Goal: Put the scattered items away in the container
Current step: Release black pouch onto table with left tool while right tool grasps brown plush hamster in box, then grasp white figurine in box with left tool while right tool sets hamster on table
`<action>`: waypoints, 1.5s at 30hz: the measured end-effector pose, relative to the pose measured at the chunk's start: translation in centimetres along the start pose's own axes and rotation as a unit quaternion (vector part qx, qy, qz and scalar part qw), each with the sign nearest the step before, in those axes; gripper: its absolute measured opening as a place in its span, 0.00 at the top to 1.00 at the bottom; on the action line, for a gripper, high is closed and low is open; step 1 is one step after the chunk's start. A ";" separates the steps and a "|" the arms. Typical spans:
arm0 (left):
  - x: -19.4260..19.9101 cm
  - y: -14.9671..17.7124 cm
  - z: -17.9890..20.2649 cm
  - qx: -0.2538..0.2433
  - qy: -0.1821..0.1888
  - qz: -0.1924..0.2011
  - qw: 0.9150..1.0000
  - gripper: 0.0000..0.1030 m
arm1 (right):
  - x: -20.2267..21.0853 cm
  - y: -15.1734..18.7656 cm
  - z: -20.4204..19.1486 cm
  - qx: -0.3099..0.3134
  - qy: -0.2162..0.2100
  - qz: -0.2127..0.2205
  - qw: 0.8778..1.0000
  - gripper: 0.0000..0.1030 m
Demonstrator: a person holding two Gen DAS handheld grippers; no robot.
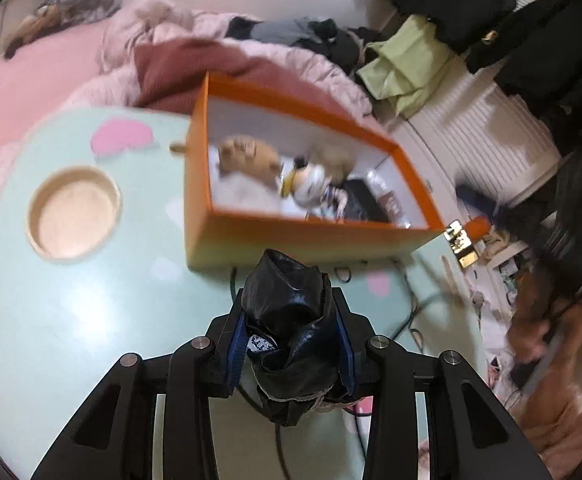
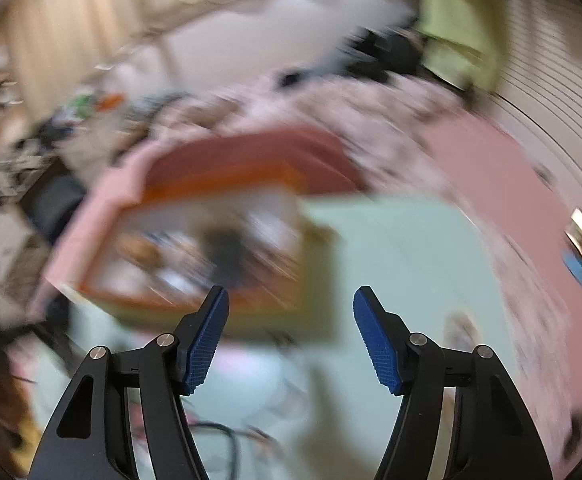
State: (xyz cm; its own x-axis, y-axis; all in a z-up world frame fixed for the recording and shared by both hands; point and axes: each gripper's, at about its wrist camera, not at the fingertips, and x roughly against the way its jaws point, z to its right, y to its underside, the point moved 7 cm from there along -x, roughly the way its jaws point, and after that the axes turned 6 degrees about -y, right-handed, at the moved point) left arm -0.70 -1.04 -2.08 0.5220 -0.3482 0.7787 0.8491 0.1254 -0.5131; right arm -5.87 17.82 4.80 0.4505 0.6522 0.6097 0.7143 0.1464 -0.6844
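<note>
A: Fingers first. On the left gripper (image 1: 291,320) we note both blue pads (image 1: 238,344) pressed against a crumpled black bag (image 1: 291,320), which we hold clamped above the mint-green surface (image 1: 71,320).

B: And the container?

A: We log the orange box (image 1: 291,236) just beyond the bag, standing on the same surface, its far edge toward the pink bedding (image 1: 139,32). Inside we see a tan plush toy (image 1: 247,156), a small figure (image 1: 307,184) and something dark and flat (image 1: 361,200).

B: Right side?

A: We record the right gripper (image 2: 291,336) with its fingers (image 2: 207,344) well apart and nothing between them. Its view is heavily blurred; we make out the orange box (image 2: 163,300) ahead to the left and mint-green surface (image 2: 411,260) below.

B: Anything else?

A: We note a round wooden dish (image 1: 73,216) left of the box, apart from it.
</note>
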 end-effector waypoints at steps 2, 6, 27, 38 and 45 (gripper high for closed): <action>-0.6 0.5 0.1 0.000 -0.023 0.004 1.000 0.48 | -2.4 -2.0 -3.4 0.015 -0.056 -0.025 0.998 0.37; 0.3 0.5 -0.7 -0.010 -0.044 0.028 0.999 0.30 | -9.6 -3.2 -9.5 0.020 -0.129 -0.112 0.985 0.42; 5.9 -5.6 -3.8 0.015 -0.013 0.104 0.994 0.26 | -5.4 -4.3 -7.1 0.024 -0.178 -0.046 0.983 0.63; 0.2 -12.4 4.0 -0.101 -0.045 0.025 0.994 0.32 | -2.1 6.3 -2.7 -0.004 -0.117 -0.124 0.985 0.63; -7.0 -11.4 5.8 -0.146 -0.090 -0.068 0.983 0.41 | -3.4 8.7 -2.3 -0.025 -0.083 -0.105 0.991 0.57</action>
State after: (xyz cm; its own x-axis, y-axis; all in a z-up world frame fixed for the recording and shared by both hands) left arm -13.59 5.35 0.42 0.4335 -0.1696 0.8851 0.8664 -0.1919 -0.4611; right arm -0.01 15.14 -2.32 0.1976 0.7244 0.6605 0.8108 0.2579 -0.5254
